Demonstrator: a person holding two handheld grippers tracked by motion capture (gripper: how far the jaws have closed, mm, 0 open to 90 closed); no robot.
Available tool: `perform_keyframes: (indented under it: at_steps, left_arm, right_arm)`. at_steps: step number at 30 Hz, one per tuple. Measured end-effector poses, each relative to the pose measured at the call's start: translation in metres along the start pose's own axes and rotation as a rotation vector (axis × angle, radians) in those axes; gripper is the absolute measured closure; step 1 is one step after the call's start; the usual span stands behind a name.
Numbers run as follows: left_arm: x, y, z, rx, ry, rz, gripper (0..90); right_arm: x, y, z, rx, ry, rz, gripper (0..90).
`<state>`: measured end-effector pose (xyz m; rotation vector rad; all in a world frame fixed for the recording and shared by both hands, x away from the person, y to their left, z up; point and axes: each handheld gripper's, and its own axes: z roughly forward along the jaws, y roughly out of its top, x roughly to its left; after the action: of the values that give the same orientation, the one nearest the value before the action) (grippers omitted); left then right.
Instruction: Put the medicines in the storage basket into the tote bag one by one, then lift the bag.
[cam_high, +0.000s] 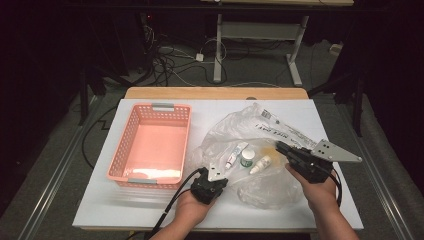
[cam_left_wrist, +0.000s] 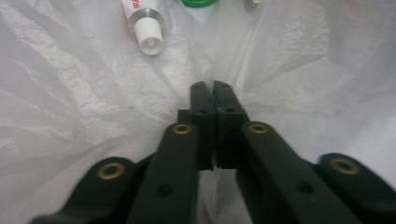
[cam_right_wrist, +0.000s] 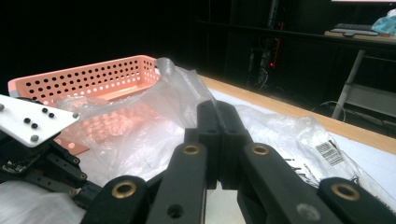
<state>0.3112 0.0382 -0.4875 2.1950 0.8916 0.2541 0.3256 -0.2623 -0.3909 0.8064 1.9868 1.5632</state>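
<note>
While pinching at the clear plastic bag (cam_high: 270, 187) from 2 sides, seemingly at the opening step: parting the bag's layers to free the 3 small items inside, probably for the pink basket (cam_high: 120, 155) at the left of the white table (cam_high: 150, 212).

Left gripper (cam_high: 215, 169) down at the bag's near-left edge, jaws pressed together, film creases converging on the tips in the left gripper view. Seemingly clamped on a fold of film.

Right gripper (cam_high: 279, 146) at the bag's right side, jaws likewise closed flat against each other. Cannot tell about any film caught between them.

Inside the bag, between the 2 grippers: a white tube (cam_high: 235, 154), a green-lidded jar (cam_high: 247, 159) and a small white bottle (cam_high: 261, 164), lying close together, tube cap toward the left gripper. Basket just left of the bag, apart from both grippers.

Next, by judgement: keep the left pinch firm as an anchor, get a sure hold on the upper layer with the right, then draw the 2 layers apart without dragging the whole bag across the table. Thin, slippery film, so take a real fold rather than a bare edge, and lift slowly to avoid spilling the 3 items.
</note>
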Motion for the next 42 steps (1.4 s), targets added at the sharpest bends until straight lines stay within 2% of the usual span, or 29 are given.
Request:
perform_keyframes:
  at_steps: [2,9,11,15,18,21,28,34,38,42]
  left_arm:
    - [-0.001,-0.001,-0.003,-0.029,0.002,0.008,88.5]
    - [-0.002,0.011,-0.022,-0.235,0.010,-0.031,88.6]
    - [-0.003,0.019,-0.031,-0.282,0.025,-0.001,88.6]
    - [0.001,0.032,-0.045,-0.361,0.047,0.003,88.6]
    - [0.003,0.043,-0.054,-0.401,0.058,0.011,88.5]
    - [0.004,0.057,-0.063,-0.448,0.088,0.054,88.6]
    - [0.008,0.097,-0.091,-0.555,0.120,0.094,88.6]
    - [0.011,0.144,-0.114,-0.620,0.154,0.142,88.6]
    - [0.011,0.176,-0.123,-0.658,0.159,0.155,88.6]
    - [0.010,0.204,-0.133,-0.691,0.174,0.178,88.5]
  right_arm:
    - [-0.001,0.000,-0.001,-0.003,-0.002,0.005,90.0]
    - [-0.001,0.002,-0.004,-0.016,-0.008,0.007,90.0]
    - [-0.001,0.004,-0.004,-0.025,-0.015,0.013,90.0]
    - [-0.003,0.009,-0.003,-0.041,-0.018,0.013,90.0]
    - [-0.002,0.015,-0.002,-0.058,-0.024,0.011,90.0]
    - [-0.002,0.022,0.001,-0.077,-0.025,0.017,90.0]
    - [-0.003,0.043,0.010,-0.103,-0.039,-0.017,90.0]
    - [-0.009,0.065,0.020,-0.137,-0.064,-0.014,90.0]
    - [-0.016,0.083,0.022,-0.171,-0.102,-0.008,90.0]
    - [-0.024,0.103,0.016,-0.210,-0.141,-0.013,90.0]
